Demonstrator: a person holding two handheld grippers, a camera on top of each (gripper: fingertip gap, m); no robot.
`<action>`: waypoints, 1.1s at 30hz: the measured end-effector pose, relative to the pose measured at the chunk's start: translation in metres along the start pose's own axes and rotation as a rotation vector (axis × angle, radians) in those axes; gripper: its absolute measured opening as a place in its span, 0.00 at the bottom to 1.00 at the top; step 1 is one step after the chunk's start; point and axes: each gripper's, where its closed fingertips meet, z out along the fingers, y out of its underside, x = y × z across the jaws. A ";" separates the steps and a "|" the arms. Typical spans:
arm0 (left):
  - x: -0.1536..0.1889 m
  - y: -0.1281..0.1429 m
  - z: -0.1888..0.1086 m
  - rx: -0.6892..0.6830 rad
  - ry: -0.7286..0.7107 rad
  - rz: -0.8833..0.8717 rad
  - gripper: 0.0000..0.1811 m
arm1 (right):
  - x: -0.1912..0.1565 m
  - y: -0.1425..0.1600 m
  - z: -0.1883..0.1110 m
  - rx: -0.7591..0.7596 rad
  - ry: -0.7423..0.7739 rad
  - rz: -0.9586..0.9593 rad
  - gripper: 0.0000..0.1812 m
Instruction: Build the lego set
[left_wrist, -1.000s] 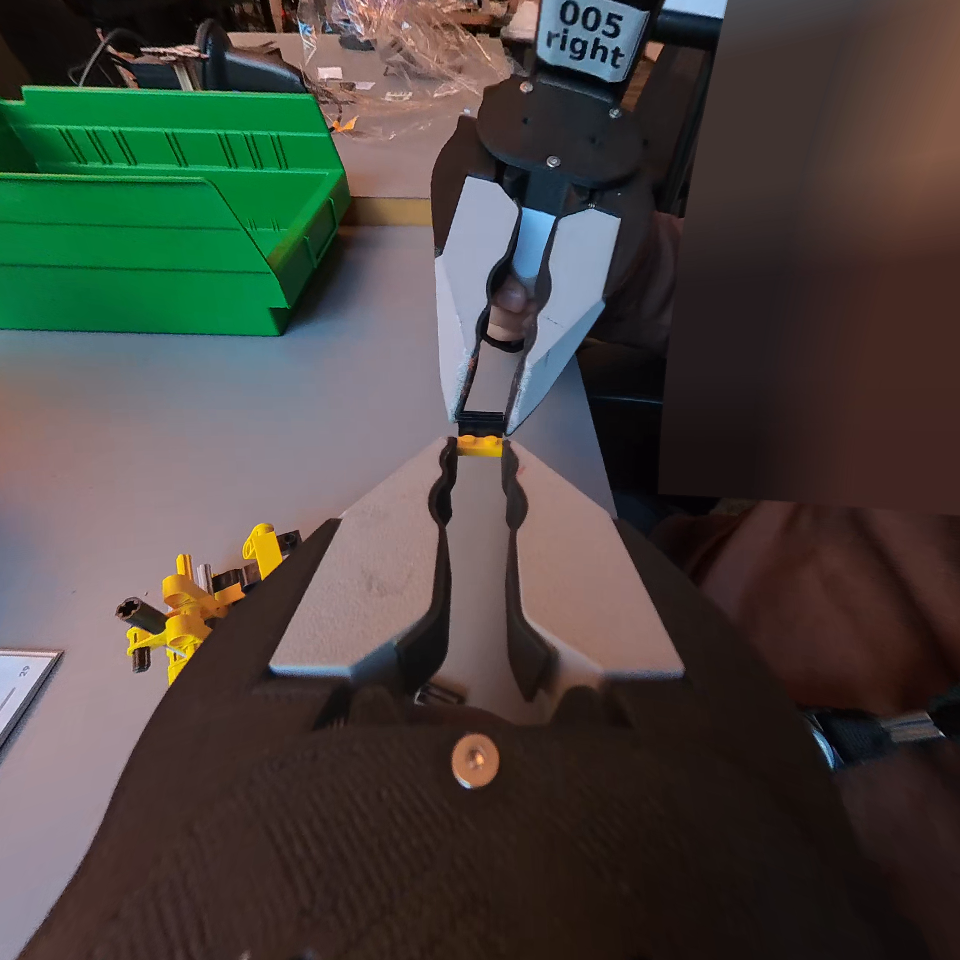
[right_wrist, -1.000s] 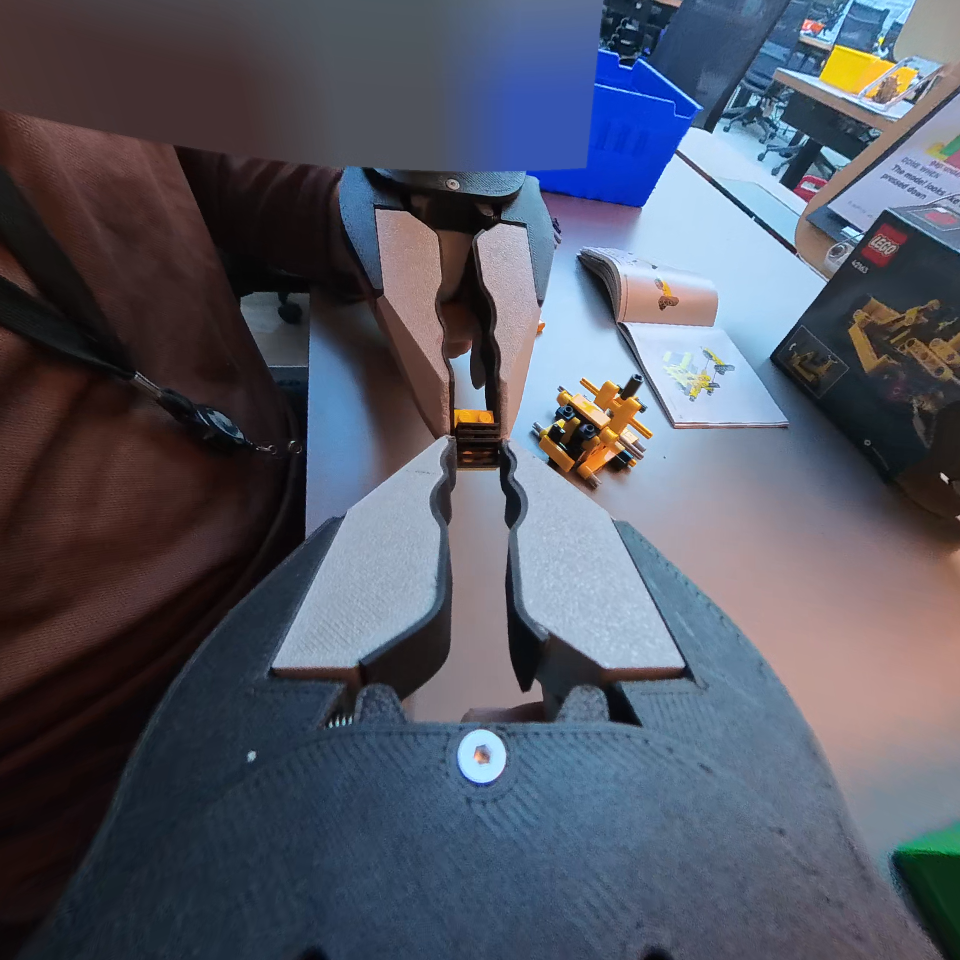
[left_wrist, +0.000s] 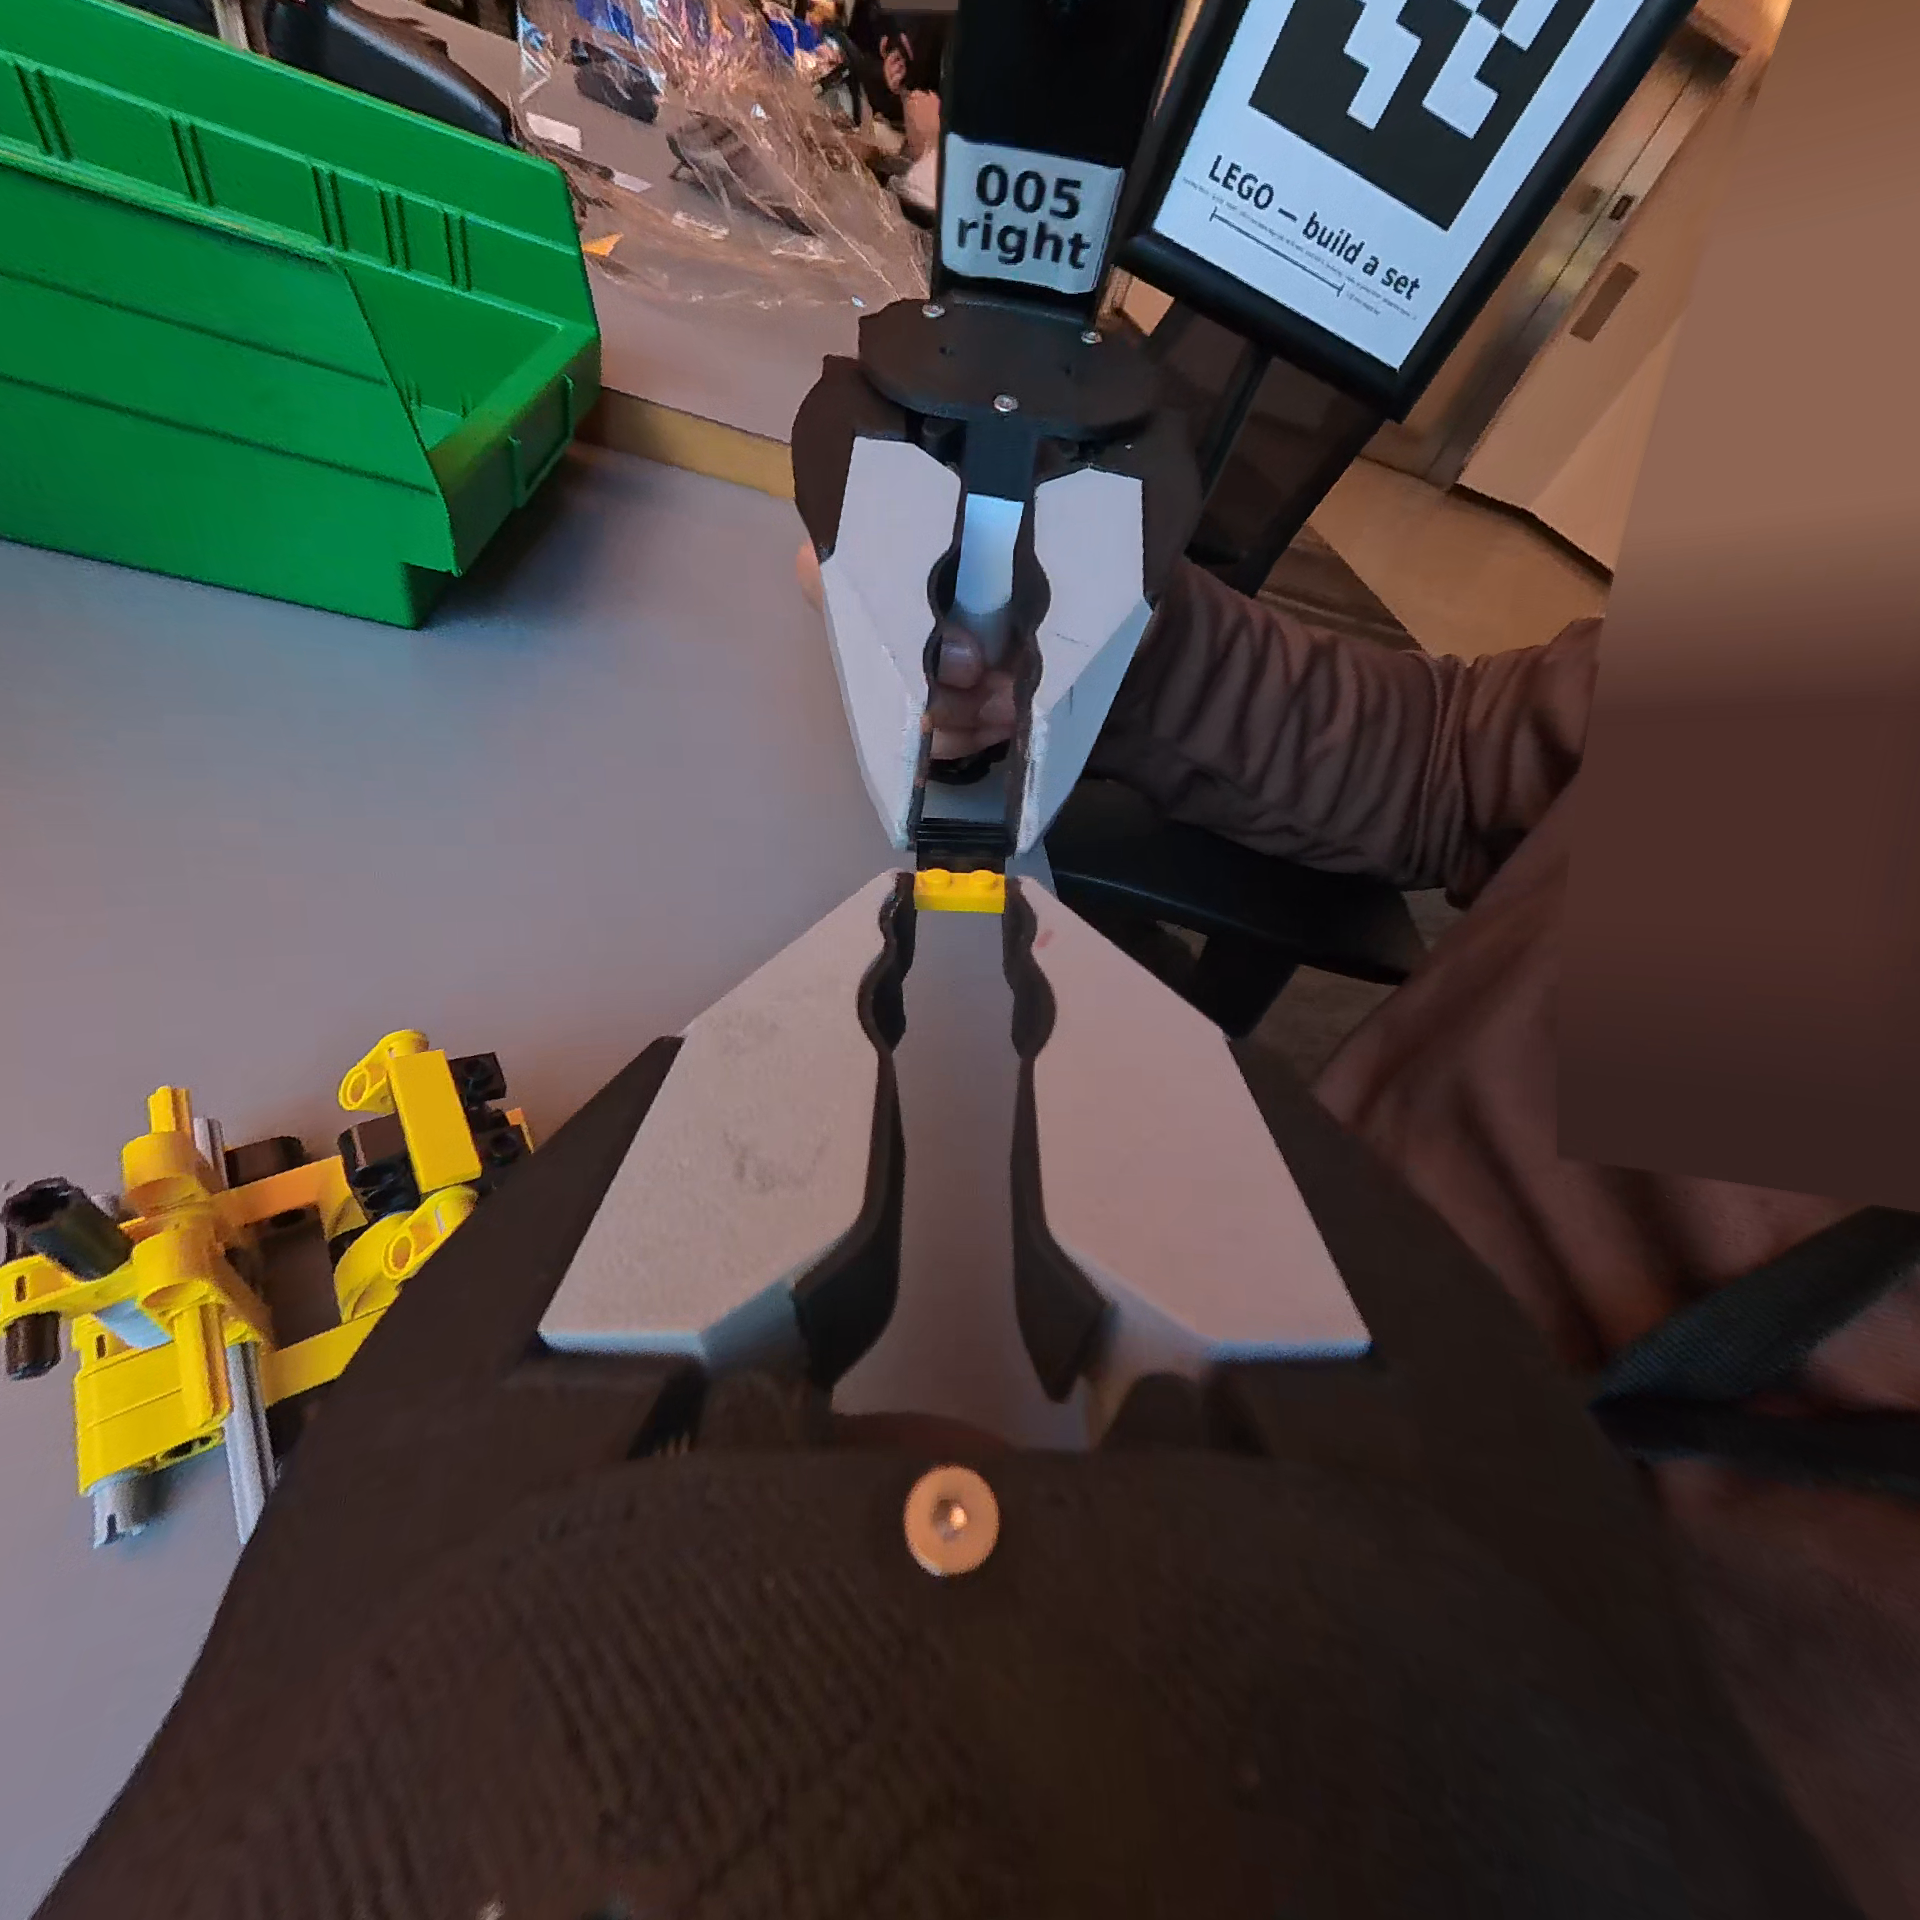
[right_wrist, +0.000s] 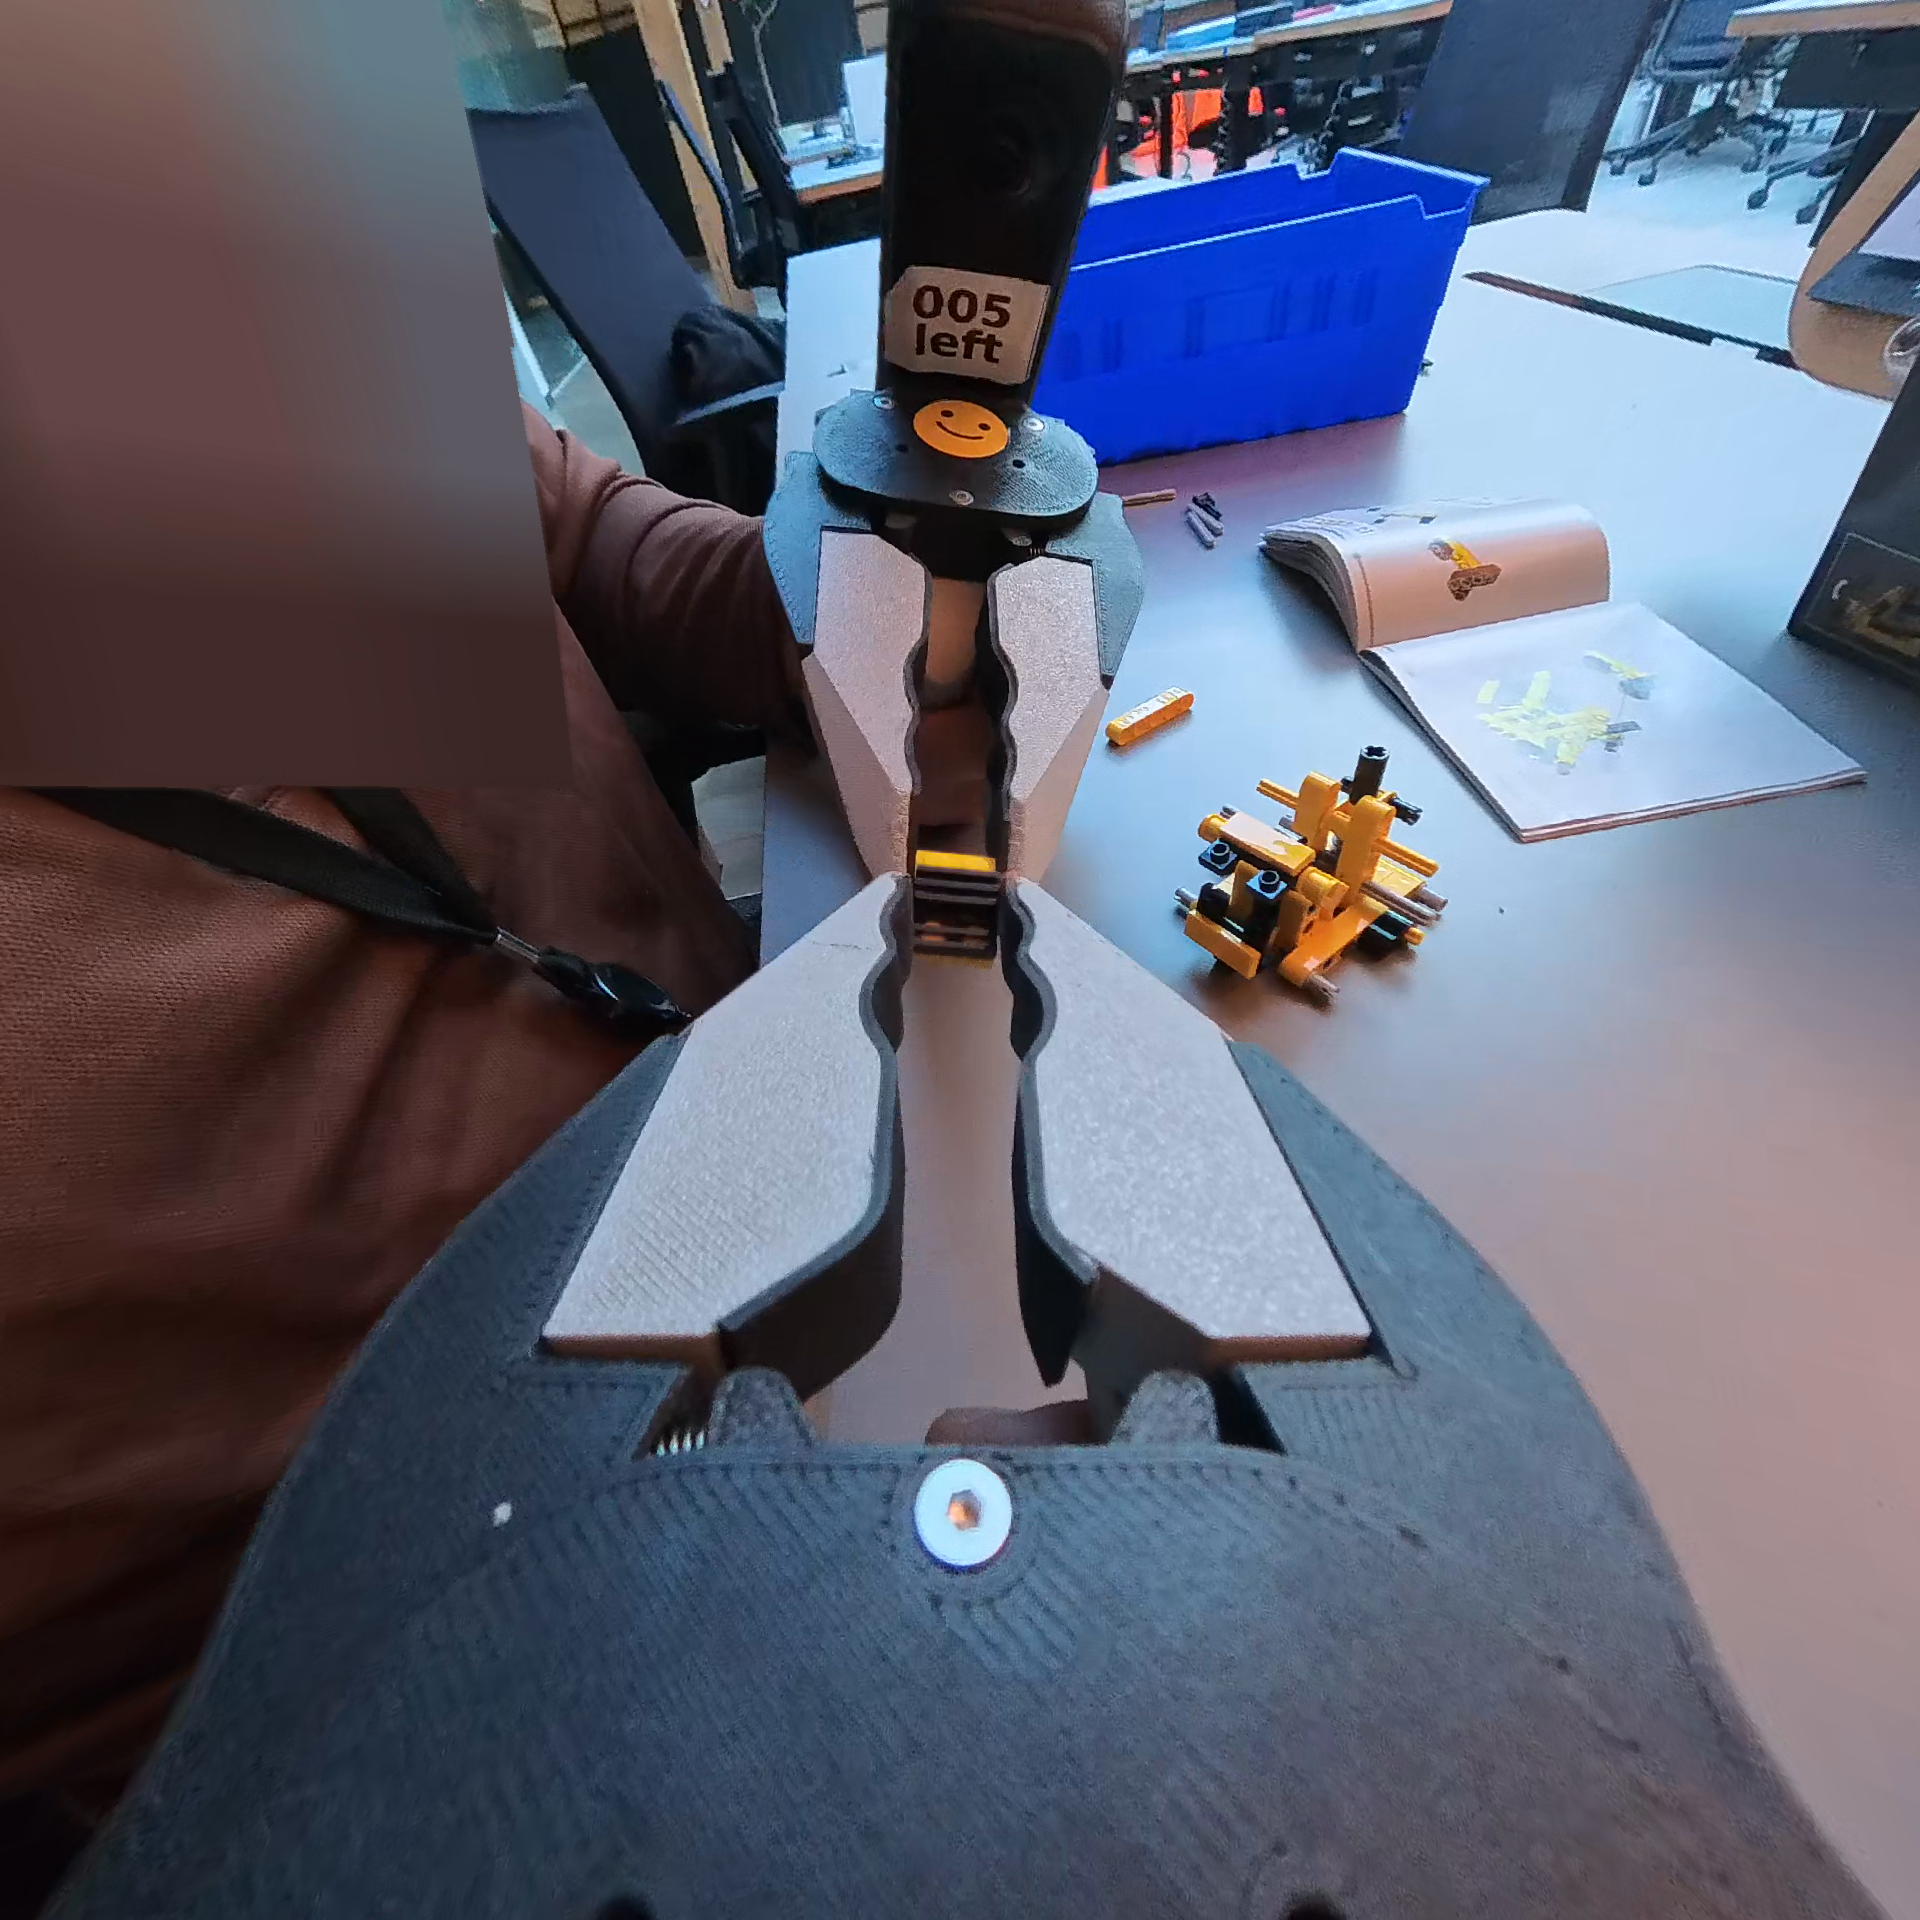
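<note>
Both grippers have lifted higher off the bench compared with a second ago, tips facing. The left gripper (left_wrist: 958, 891) is clamped on a yellow plate (left_wrist: 960, 890), the right gripper (right_wrist: 954, 923) on a black grille piece (right_wrist: 953, 914), the two pressed together. The half-built model (right_wrist: 1311, 875) waits on the bench (right_wrist: 1558, 1091); looks like a sub-assembly being mated.

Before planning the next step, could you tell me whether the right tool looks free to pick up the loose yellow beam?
Probably not yet: the right tool is shut on a black piece, so it must let go first. The yellow beam itself lies bare on the table.
</note>
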 end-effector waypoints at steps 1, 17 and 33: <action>0.000 0.000 0.000 -0.002 -0.002 0.005 0.08 | 0.000 0.000 0.001 0.000 -0.001 -0.001 0.07; -0.001 -0.004 -0.003 0.026 -0.059 0.088 0.08 | 0.001 -0.007 0.002 0.086 -0.010 0.012 0.07; -0.007 0.000 -0.003 -0.013 -0.121 0.173 0.07 | -0.003 -0.025 -0.005 0.225 -0.110 0.094 0.07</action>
